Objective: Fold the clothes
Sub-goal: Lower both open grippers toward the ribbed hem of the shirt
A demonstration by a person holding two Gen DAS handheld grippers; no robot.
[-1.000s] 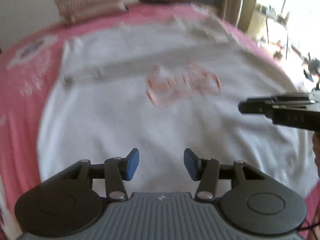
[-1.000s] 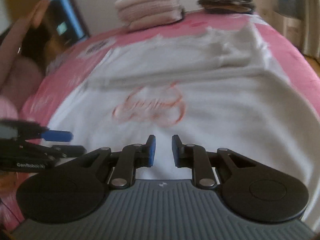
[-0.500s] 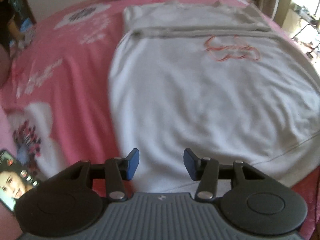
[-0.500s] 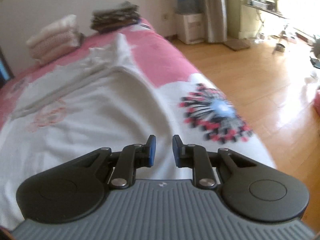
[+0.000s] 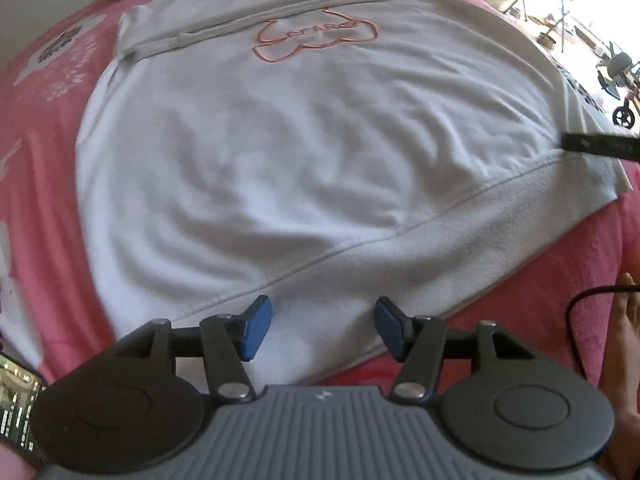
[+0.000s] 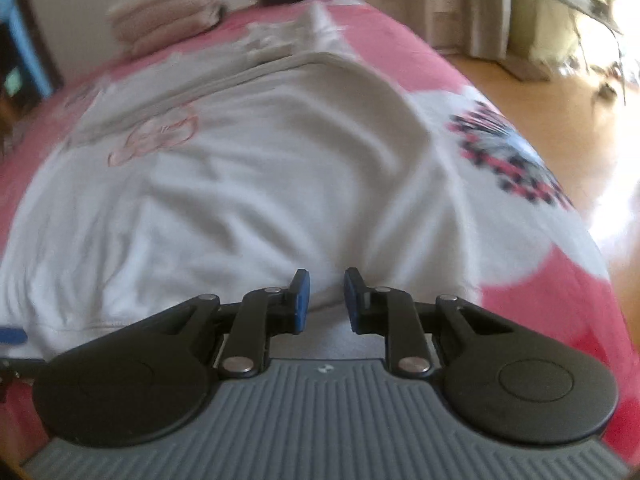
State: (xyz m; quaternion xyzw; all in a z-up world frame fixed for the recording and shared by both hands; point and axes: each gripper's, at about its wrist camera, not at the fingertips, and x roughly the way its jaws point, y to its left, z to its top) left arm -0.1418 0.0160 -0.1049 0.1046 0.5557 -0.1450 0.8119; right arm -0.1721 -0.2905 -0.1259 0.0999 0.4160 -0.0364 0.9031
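White sweatshirt (image 5: 280, 152) flat on bed; left tool (image 5: 318, 330) just widened over hem, right tool (image 6: 322, 300) narrowly apart, both empty.

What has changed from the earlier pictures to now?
The left gripper moved to the hem of the white sweatshirt, and its jaws have just been opening, with nothing held. The right gripper swung to the sweatshirt's right side. The sweatshirt stayed flat on the pink bed.

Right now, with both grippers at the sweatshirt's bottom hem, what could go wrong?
The left gripper, jaws just widened and empty, may pinch only the sweatshirt's top layer. The right gripper, jaws narrow with nothing between them, might miss the thick hem. Wrinkles near the hem could get folded in.
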